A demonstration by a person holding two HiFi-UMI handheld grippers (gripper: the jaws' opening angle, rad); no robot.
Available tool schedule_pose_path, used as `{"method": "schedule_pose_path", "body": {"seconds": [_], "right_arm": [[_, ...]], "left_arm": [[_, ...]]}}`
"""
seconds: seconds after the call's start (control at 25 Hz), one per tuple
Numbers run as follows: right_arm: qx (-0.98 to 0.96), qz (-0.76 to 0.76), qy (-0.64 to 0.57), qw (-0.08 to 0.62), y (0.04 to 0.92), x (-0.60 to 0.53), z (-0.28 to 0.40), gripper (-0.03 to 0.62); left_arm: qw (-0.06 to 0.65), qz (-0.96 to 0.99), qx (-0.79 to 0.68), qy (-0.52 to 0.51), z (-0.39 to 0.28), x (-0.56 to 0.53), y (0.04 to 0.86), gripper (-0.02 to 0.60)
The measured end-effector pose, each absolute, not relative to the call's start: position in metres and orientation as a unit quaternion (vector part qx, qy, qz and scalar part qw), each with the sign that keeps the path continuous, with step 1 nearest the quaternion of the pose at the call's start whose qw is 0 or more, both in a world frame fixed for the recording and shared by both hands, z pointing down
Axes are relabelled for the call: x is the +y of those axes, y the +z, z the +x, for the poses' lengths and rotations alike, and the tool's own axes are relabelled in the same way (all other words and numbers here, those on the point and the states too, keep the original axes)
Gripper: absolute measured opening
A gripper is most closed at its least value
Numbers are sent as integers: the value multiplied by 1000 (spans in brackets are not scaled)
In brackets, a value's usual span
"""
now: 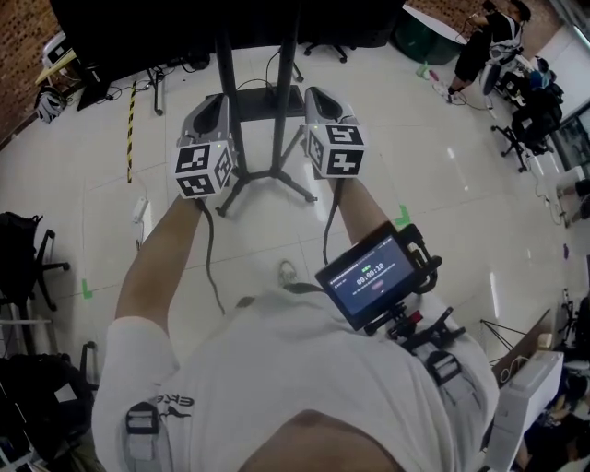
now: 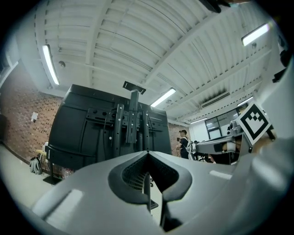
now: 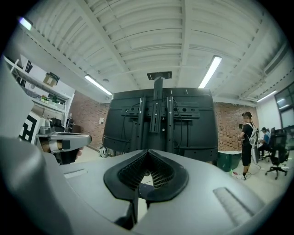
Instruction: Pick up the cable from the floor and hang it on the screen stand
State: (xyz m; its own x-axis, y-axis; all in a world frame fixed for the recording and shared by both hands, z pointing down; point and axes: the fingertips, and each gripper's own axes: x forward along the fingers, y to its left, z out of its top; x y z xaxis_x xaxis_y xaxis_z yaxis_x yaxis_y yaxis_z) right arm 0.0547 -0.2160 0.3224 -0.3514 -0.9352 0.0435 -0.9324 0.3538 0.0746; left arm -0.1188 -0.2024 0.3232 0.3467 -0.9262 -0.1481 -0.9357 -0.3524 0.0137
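The black screen stand rises from the tiled floor straight ahead, with the dark screen at its top and splayed legs at its foot. In both gripper views I face the back of the screen with its mounting rails. My left gripper is just left of the poles and my right gripper just right of them. Both are shut, with nothing between the pads. A small pale cable loop lies on the floor near my body.
A white power strip and a yellow-black striped cable lie on the floor at left. Black chairs and bags crowd the left edge. A person and office chairs are at the back right. A green bin stands beside the screen.
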Motion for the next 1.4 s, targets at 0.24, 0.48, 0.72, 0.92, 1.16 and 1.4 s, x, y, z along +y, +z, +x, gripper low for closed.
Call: {"method": "schedule_pose_path", "body": {"seconds": [0.24,0.48,0.72,0.92,1.16,1.4], "right_arm": [[-824,565,8,51,358,-182,85,12],[-842,535,14,61,402,-149,68,12],[-858,506,44,73,442,-123,46,12],[-876,473,58,80,465,-90,68,12],[-880,460,83,88,492,-64,84,12],[-875,465,92,97,507,-39,104,12]], "left_arm": [[6,-819,573,39,-85,-174,360,3],[-5,-809,588,26,-89,-142,404,2],[-13,-804,594,8,-92,-110,444,2],[-19,-796,605,-21,-53,-74,471,3],[-37,-789,612,-36,-34,-45,494,2],[-38,-791,609,-43,-23,-27,501,2]]}}
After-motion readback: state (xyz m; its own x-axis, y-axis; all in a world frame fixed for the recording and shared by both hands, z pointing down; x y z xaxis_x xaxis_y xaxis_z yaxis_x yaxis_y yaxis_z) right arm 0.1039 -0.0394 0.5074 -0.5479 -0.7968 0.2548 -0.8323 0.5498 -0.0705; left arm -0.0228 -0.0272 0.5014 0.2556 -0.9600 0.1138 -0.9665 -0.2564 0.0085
